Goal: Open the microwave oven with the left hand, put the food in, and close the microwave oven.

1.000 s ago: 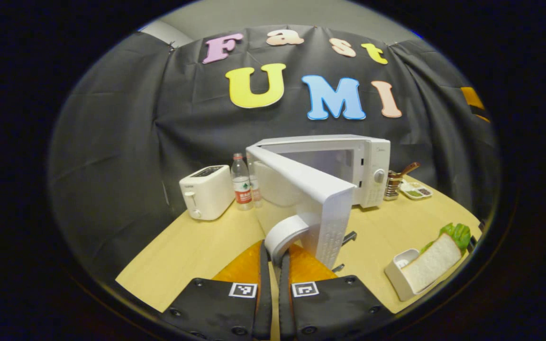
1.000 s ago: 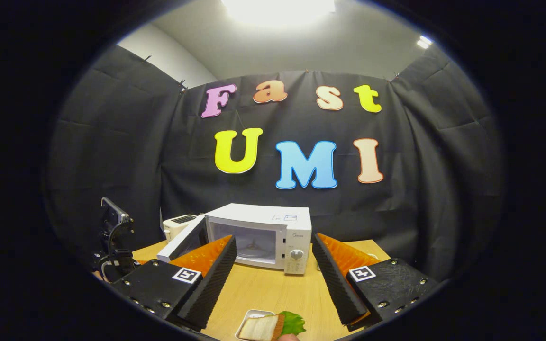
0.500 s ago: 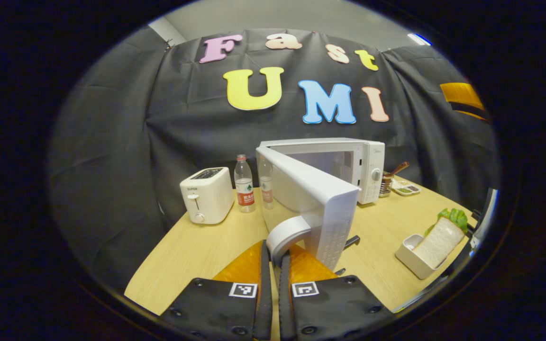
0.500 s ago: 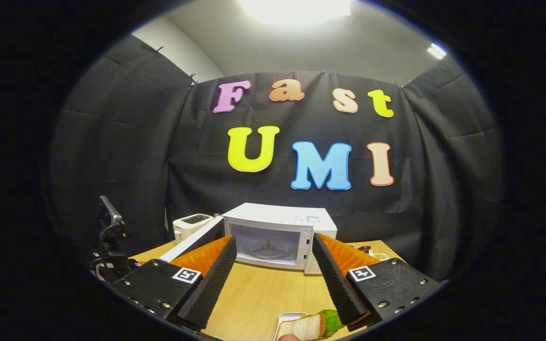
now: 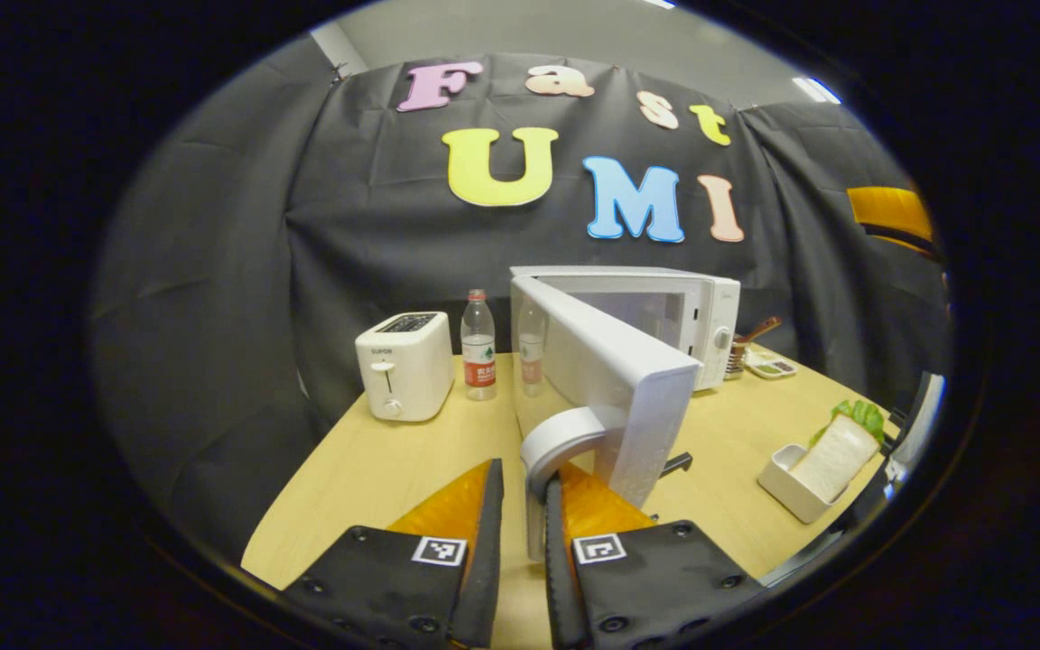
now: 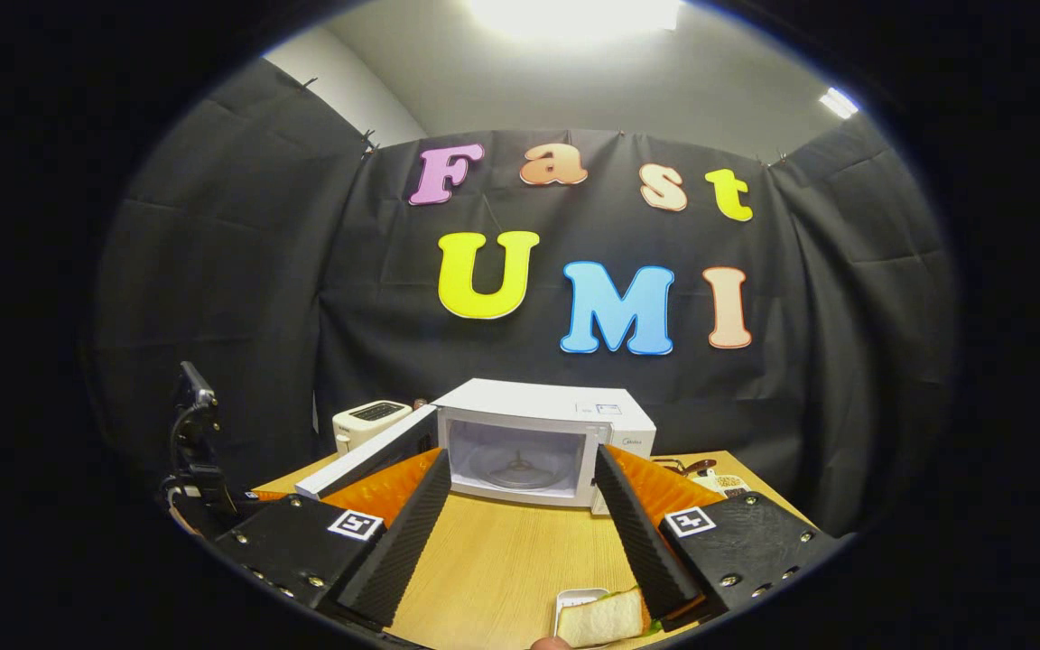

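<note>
Standing open on the wooden table point(image 5: 376, 469), the microwave point(image 5: 664, 311) has its door point(image 5: 610, 379) swung out toward the left gripper point(image 5: 523, 506). In the left gripper view, the door's curved handle point(image 5: 556, 442) sits in the narrow gap between the 2 fingers point(image 5: 484, 524); the right-hand finger lies against it, while a slim gap shows at the left-hand one, so I cannot tell whether both press on it. A toaster point(image 5: 404, 364) and 2 water bottles point(image 5: 479, 343) stand left of the door.

The food, a sandwich point(image 5: 831, 456) of white bread with green lettuce, leans in a small white tray point(image 5: 786, 483) on the table, well to the right of the left gripper's fingers and apart from them.

In the right gripper view, the right gripper point(image 6: 520, 506) hangs with its 2 fingers spread wide, holding nothing. The sandwich point(image 6: 606, 618) lies low at the bottom edge, just beside the inner face of the right-hand finger point(image 6: 633, 533); whether they touch is unclear. Straight ahead between the fingers, the microwave point(image 6: 543, 433) shows its open cavity and turntable point(image 6: 515, 469).
</note>
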The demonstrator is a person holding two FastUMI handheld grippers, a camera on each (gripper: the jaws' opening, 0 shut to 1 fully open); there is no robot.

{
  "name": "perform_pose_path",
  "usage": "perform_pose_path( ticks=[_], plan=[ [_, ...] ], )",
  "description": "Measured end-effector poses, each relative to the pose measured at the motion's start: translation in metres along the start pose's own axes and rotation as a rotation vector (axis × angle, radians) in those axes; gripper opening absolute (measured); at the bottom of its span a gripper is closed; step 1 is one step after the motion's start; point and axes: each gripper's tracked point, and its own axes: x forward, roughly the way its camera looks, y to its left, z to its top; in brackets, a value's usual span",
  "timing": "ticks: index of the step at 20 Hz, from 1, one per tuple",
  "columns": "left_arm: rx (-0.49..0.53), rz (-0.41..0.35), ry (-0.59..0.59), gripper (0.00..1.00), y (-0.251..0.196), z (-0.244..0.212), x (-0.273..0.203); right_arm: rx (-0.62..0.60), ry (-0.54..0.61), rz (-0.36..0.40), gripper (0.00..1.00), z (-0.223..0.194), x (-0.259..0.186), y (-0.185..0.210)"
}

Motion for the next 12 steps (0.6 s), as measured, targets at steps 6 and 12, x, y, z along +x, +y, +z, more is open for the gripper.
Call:
perform_pose_path(
  ticks=[6, 12],
  plan=[
    [-0.019, 0.112, -0.023, 0.80, 0.000, 0.008, -0.045, 0.008, 0.053, 0.009, 0.98, -0.018, 0.008, -0.044],
    [-0.019, 0.256, -0.164, 0.98, -0.004, 0.069, -0.090, 0.069, 0.189, 0.047, 0.98, -0.063, 0.019, -0.087]
  ],
)
